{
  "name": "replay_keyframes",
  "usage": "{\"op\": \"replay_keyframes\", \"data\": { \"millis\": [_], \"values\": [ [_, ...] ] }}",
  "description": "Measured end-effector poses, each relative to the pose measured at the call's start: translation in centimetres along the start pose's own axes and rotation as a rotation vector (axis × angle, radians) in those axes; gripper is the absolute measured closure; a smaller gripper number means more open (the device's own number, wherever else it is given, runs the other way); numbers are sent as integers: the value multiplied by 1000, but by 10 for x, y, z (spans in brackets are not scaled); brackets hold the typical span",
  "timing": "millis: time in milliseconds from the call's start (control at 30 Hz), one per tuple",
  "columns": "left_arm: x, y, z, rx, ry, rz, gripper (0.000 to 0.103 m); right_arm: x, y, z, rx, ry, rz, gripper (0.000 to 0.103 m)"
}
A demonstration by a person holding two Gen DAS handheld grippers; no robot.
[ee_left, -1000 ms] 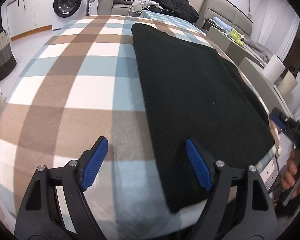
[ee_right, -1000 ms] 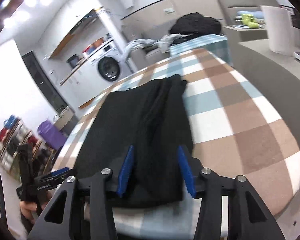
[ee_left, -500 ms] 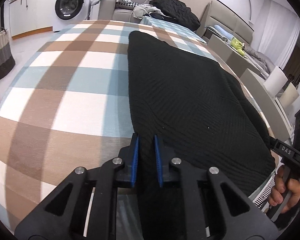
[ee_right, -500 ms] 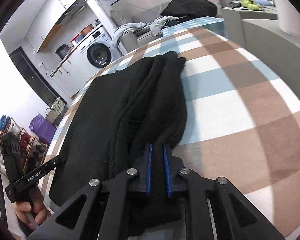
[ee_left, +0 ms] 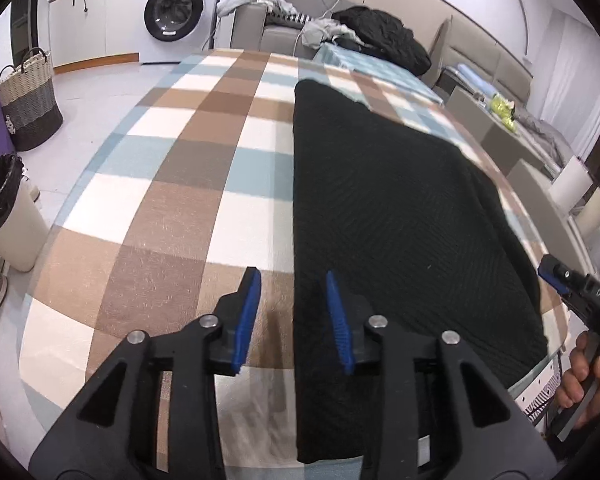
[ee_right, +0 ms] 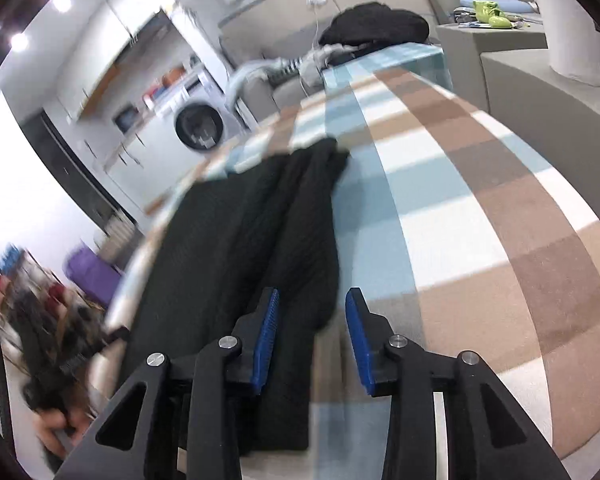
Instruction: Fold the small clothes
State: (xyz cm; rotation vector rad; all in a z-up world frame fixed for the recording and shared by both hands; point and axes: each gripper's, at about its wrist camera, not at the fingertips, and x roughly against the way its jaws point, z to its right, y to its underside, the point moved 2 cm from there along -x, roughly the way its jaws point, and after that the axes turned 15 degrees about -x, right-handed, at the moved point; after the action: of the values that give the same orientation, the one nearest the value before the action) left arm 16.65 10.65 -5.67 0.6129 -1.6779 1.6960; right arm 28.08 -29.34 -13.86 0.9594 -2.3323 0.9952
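Black garment [ee_left: 400,216] flat on checked cloth [ee_left: 172,208]; left tongs [ee_left: 292,314], right tongs [ee_right: 312,336] now apart, released since clamping.

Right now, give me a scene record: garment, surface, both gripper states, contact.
garment: black knit garment, lying flat, long fold along its right side
surface: checked cloth in brown, blue and white
left gripper: open, astride the garment's left edge
right gripper: open, astride the garment's right edge
contact: neither gripper clamps the fabric
background: washing machine, woven basket
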Motion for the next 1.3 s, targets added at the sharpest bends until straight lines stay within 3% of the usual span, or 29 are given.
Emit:
{"op": "replay_keyframes", "data": {
  "millis": [100, 167, 333, 567, 633, 700, 800, 867, 933, 1100, 1200, 1300],
  "values": [
    [7, 0, 3, 0, 3, 17, 59, 2, -2, -21, 40, -98, 11, 68],
    [9, 0, 5, -1, 4, 21, 58, -8, 0, -34, 68, -139, -45, 68],
    [9, 2, 12, -13, 10, 7, 57, -41, 8, -42, 100, -101, -144, 68],
    [5, 5, 16, -18, 13, -8, 57, -80, -9, -53, 146, -82, -169, 68],
    [5, 5, 17, -20, 14, -9, 57, -93, -11, -55, 168, -53, -185, 85],
    [7, 5, 18, -21, 16, -5, 57, -102, -13, -55, 179, -44, -207, 92],
    [10, 4, 18, -20, 16, 4, 57, -79, -16, -73, 284, -96, -115, 95],
    [10, 4, 18, -24, 17, 4, 57, -55, -19, -86, 337, -132, -45, 95],
    [8, 5, 19, -25, 16, -3, 57, -45, -23, -84, 338, -92, -2, 95],
    [2, 8, 24, -36, 21, -28, 57, -76, -27, -44, 216, 43, -102, 92],
    [0, 10, 26, -42, 25, -34, 55, -76, -30, -31, 149, 25, -118, 80],
    [-3, 11, 30, -50, 26, -42, 53, -69, -34, -32, 140, 23, -83, 76]
  ]
}}
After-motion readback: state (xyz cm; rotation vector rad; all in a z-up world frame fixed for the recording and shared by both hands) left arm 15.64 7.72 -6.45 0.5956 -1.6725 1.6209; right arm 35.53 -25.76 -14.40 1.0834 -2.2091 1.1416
